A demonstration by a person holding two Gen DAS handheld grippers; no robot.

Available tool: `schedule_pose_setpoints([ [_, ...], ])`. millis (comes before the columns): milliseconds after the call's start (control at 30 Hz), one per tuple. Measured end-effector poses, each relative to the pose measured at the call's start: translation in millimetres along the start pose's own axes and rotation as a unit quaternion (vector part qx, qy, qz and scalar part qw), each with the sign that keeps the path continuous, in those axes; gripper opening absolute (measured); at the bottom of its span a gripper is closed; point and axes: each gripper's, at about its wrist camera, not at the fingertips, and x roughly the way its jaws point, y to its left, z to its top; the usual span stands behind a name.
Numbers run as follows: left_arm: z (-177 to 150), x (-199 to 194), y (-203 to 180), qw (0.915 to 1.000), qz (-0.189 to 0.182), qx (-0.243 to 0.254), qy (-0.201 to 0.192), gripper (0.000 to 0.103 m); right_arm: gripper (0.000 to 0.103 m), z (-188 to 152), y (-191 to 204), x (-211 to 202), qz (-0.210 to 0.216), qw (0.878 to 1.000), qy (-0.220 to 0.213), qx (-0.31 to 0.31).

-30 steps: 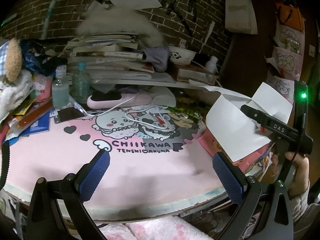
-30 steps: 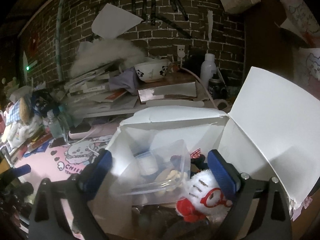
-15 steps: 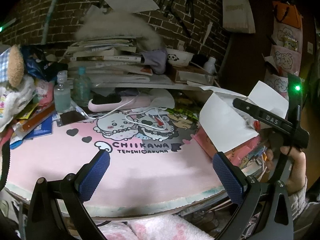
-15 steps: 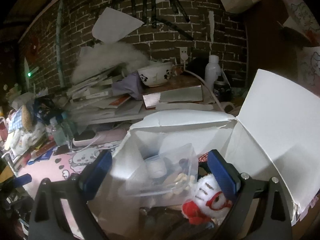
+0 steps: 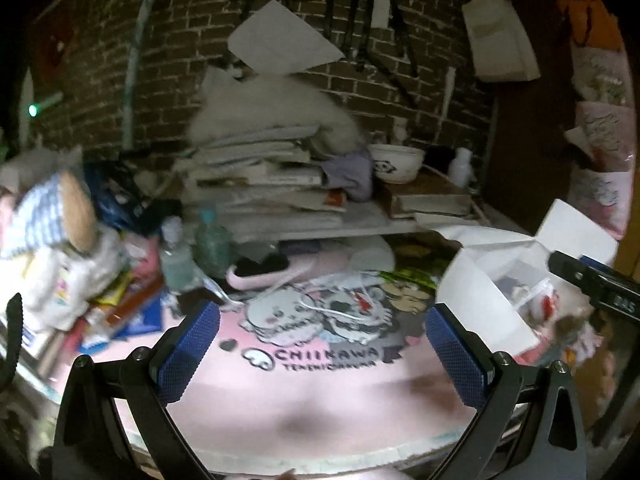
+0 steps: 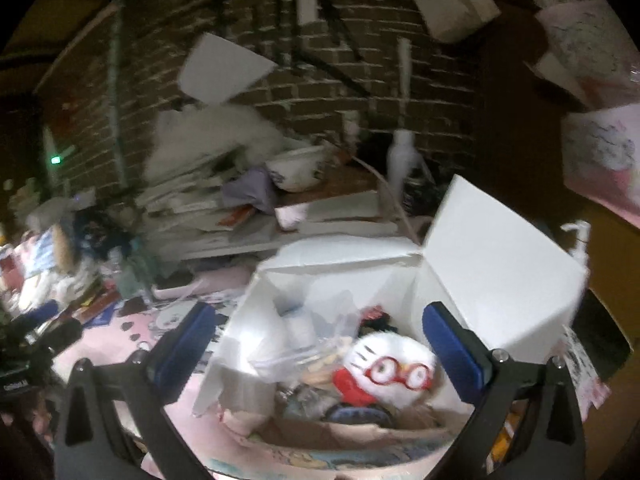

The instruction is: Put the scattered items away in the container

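The box (image 6: 500, 264) stands on the mat's (image 5: 320, 392) right edge, with the plush (image 6: 390, 368) inside it.

A panda-print bowl (image 5: 398, 162) stands on a book (image 5: 428, 200) beside a tall stack of papers (image 5: 264, 176). Behind is a brick wall (image 5: 180, 40).

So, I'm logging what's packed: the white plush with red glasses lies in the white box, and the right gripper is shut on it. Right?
Not quite. The plush does lie in the box, but the right gripper is open and holds nothing; its fingers stand wide apart either side of the box, as the right wrist view shows.
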Motion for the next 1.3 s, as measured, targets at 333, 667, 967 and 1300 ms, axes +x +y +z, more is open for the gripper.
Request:
schedule_pose_setpoints([
  [333,27.2,10.5,-23.7,0.9984,-0.025,0.003,0.051,0.103,0.103,11.5,1.6,-2.3,0.018,0.996,0.069,0.044],
  [667,42.6,13.7,-40.0,0.9974,-0.022,0.004,0.068,0.103,0.103,22.9,11.7,14.6,0.006,0.989,0.15,0.009],
  [967,37.2,12.4,-39.6,0.9963,0.01,0.0,0.086,0.103,0.103,20.0,12.8,21.1,-0.02,0.986,0.165,0.017],
  [1300,30.7,15.5,-52.5,0.9947,0.021,0.032,0.095,0.103,0.103,18.4,23.2,20.6,-0.046,0.987,0.156,-0.006],
])
